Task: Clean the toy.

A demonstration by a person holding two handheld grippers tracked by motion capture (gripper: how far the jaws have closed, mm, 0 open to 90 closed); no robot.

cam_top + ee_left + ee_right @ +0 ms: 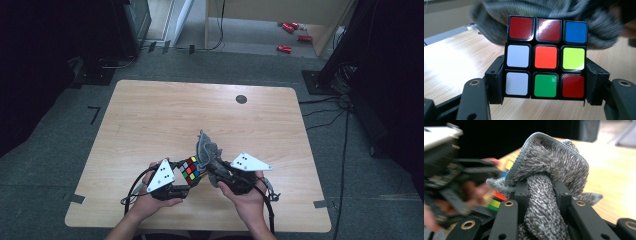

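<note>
The puzzle cube [545, 57] is the thing to watch: it sits clamped between the jaws of the left gripper [182, 179], lifted just off the wooden table [150, 115] near its front edge, with a scrambled face of red, orange, green, white, blue and yellow tiles turned back toward the person. Right of the cube and touching its far side hangs a grey cloth [544, 195], bunched and pinched fast in the right gripper [212, 170], whose jaws close on a thick fold. The cloth's long axis runs up and away from the cube. To my eye the wipe depends on this: the cloth lies just right of the cube, so the right hand [245, 192] has the shorter reach.
</note>
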